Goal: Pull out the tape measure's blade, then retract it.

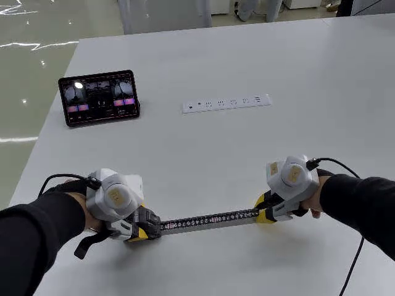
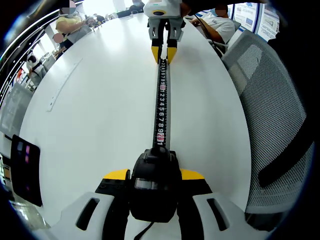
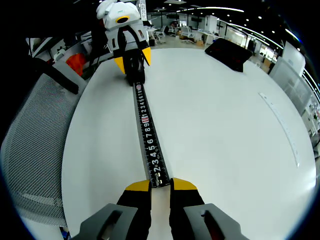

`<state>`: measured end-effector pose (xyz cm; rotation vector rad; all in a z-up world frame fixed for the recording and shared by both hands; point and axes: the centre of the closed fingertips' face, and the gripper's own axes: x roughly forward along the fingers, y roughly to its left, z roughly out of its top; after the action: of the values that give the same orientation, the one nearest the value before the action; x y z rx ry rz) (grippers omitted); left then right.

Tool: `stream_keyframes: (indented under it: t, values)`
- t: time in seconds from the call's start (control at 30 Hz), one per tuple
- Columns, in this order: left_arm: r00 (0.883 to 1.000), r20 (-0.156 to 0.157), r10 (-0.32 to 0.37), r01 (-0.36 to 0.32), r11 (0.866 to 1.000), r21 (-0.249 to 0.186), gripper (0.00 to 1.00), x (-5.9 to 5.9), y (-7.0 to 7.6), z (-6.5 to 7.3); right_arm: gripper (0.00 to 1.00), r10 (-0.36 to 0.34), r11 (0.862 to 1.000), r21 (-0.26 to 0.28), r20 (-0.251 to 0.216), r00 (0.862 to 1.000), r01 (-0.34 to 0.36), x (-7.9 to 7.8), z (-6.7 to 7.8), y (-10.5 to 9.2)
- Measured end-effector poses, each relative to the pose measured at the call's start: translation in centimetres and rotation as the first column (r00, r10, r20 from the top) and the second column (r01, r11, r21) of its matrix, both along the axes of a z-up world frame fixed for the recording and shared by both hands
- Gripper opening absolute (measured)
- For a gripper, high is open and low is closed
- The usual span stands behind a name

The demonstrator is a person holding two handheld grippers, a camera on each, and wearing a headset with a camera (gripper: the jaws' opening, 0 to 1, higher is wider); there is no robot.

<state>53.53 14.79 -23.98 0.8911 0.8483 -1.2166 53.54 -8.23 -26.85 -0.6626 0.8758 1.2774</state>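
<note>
we see the left gripper (image 1: 145, 231) at about 7 o'clock in the head view, low on the white table (image 1: 247, 61), with its jaws clamped on the black tape measure case (image 1: 148, 221). in the left gripper view the case (image 2: 154, 185) sits squeezed between the two yellow-tipped jaws at 6 o'clock. the blade (image 1: 210, 220) is drawn out of the case and runs towards 3 o'clock, just above or on the tabletop; we cannot tell which. its far end meets the right gripper (image 1: 264, 209) at about 4 o'clock. in the right gripper view the blade (image 3: 148, 140) comes in from 12 o'clock, and its tip lies between the right gripper's (image 3: 160, 185) yellow jaw tips, which are drawn close together and pinch it. the printed numbers on the blade (image 2: 161, 105) face up. across the table, well apart from the grippers, a tablet (image 1: 99, 97) stands propped at 10 o'clock with its screen lit, and a white power strip (image 1: 226, 103) lies flat near 1 o'clock.
</note>
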Motion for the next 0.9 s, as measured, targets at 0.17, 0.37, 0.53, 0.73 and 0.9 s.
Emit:
stream_keyframes:
  t: [0.17, 0.37, 0.53, 0.73, 0.9]
  values:
    - [1.0, 0.0, 0.001, -0.001, 1.0, 0.0, 0.31, 0.0, 0.0, 0.0, 0.09, -0.003, 1.0, -0.001, 0.0, 1.0, 0.003, 0.0, 0.0, -0.2]
    - [1.0, 0.0, 0.001, -0.001, 1.0, 0.0, 0.31, 0.0, 0.0, 0.0, 0.09, -0.007, 1.0, -0.002, 0.001, 1.0, 0.007, 0.0, -0.1, -0.5]
    - [1.0, 0.0, 0.001, -0.001, 1.0, 0.001, 0.31, 0.0, 0.0, 0.0, 0.09, -0.009, 1.0, -0.003, 0.001, 1.0, 0.009, 0.0, -0.1, -0.7]
    - [1.0, 0.0, 0.001, -0.001, 1.0, 0.002, 0.31, -0.1, 0.0, 0.0, 0.09, -0.01, 1.0, -0.005, 0.002, 1.0, 0.01, 0.0, 0.0, -0.9]
    - [1.0, 0.001, 0.001, -0.001, 1.0, 0.002, 0.31, -0.1, 0.0, 0.1, 0.09, -0.011, 1.0, -0.007, 0.003, 1.0, 0.011, 0.0, 0.0, -1.0]
